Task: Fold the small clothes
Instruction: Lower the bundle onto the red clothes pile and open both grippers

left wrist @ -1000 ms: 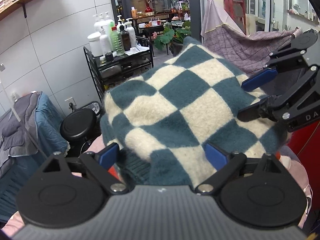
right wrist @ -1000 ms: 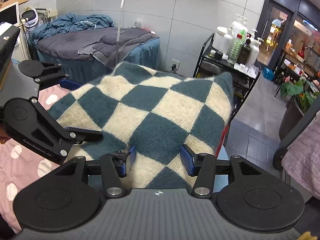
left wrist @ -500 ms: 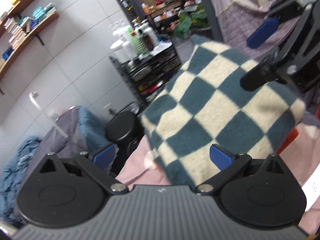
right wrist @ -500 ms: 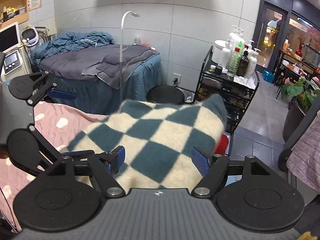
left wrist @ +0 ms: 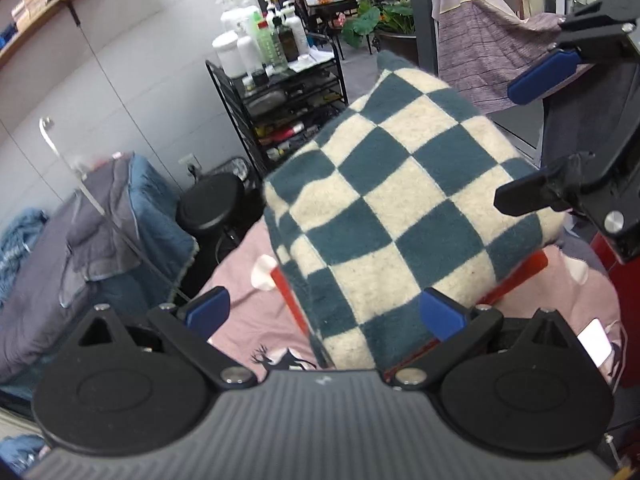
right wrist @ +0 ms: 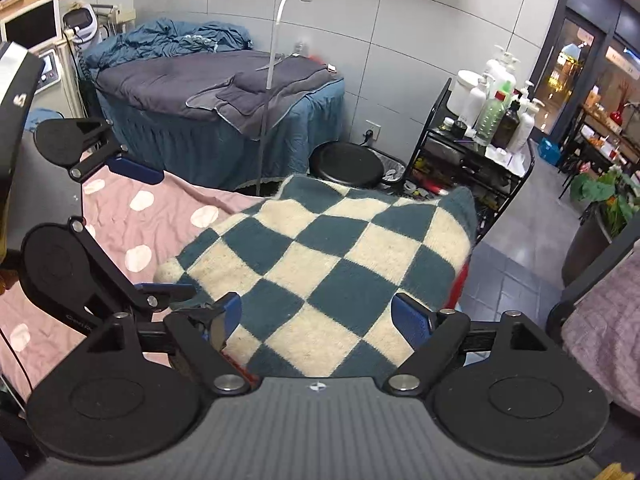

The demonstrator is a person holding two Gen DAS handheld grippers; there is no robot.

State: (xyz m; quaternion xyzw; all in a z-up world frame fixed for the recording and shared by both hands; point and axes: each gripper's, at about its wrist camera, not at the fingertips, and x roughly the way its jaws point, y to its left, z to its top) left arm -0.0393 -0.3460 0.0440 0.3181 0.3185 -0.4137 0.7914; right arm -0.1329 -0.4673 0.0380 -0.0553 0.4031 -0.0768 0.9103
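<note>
A folded teal-and-cream checkered knit garment [left wrist: 400,216] lies on a pink dotted sheet [left wrist: 248,320], with red edges of something showing under it. It also shows in the right wrist view [right wrist: 332,276]. My left gripper [left wrist: 324,312] is open and empty, its blue pads [left wrist: 440,314] at the garment's near edge. My right gripper [right wrist: 316,316] is open and empty, fingers spread over the garment's near edge. Each gripper shows in the other's view: the right one [left wrist: 536,136] at the garment's right side, the left one [right wrist: 144,232] at its left side.
A black wire cart with bottles [right wrist: 480,128] and a black round stool [right wrist: 346,164] stand beyond the bed edge. A blue-draped bed with grey bedding [right wrist: 224,92] lies behind. A purple cloth [left wrist: 488,56] hangs at right. A white card [left wrist: 594,342] lies on the sheet.
Both grippers have opened and let go of the garment, which has dropped from held up to lying on the pink sheet. Both grippers have drawn back a little.
</note>
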